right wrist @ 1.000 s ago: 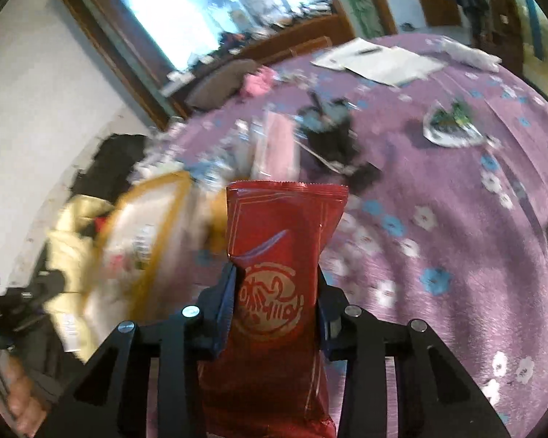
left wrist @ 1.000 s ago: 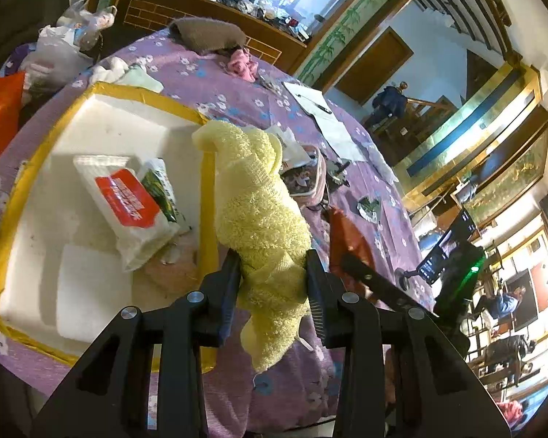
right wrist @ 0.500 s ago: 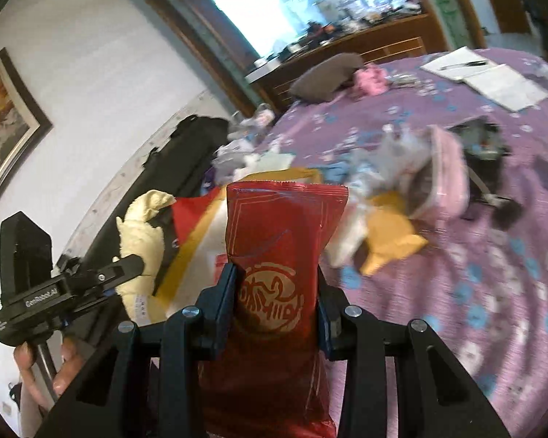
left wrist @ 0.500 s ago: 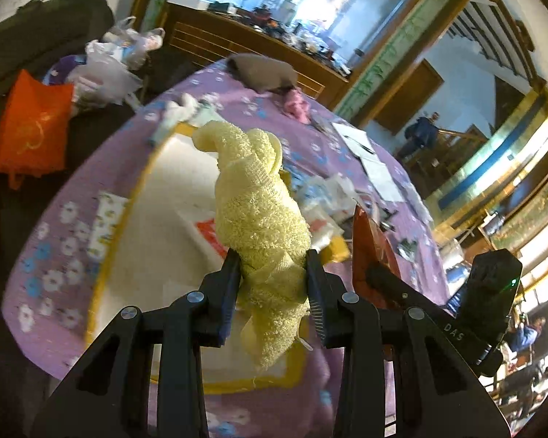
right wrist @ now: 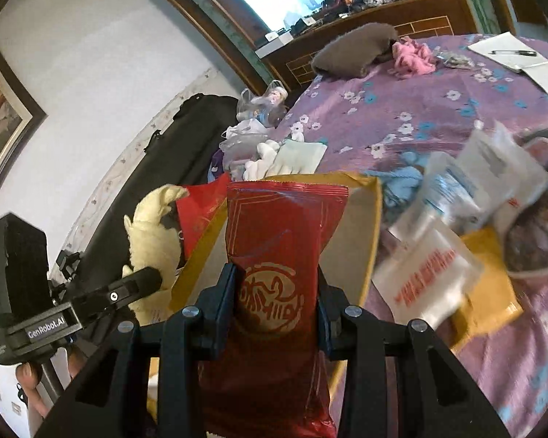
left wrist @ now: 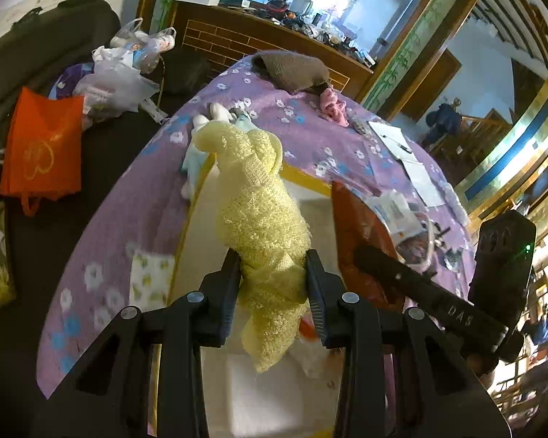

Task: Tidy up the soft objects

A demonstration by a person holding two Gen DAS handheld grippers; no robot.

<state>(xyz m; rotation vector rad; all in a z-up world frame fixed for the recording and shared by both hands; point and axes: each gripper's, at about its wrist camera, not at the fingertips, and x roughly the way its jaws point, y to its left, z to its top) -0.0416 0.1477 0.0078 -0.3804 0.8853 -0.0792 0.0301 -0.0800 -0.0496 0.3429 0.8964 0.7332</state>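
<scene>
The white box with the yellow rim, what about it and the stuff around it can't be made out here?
- White box, left wrist view: its contents are mostly hidden behind the yellow towel and left tongs.
- Right wrist view: the red packet in the right tongs covers the box floor.
- White packets, right wrist view: printing blurred, unreadable.
- Red packet's bottom end: cut off by the frame edge.

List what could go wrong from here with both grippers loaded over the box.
1. The right gripper and left gripper are close together over the box; they could collide.
2. The yellow towel dangles below the pads and could snag the box rim or drop outside.
3. The red packet is glossy and may slip.
</scene>
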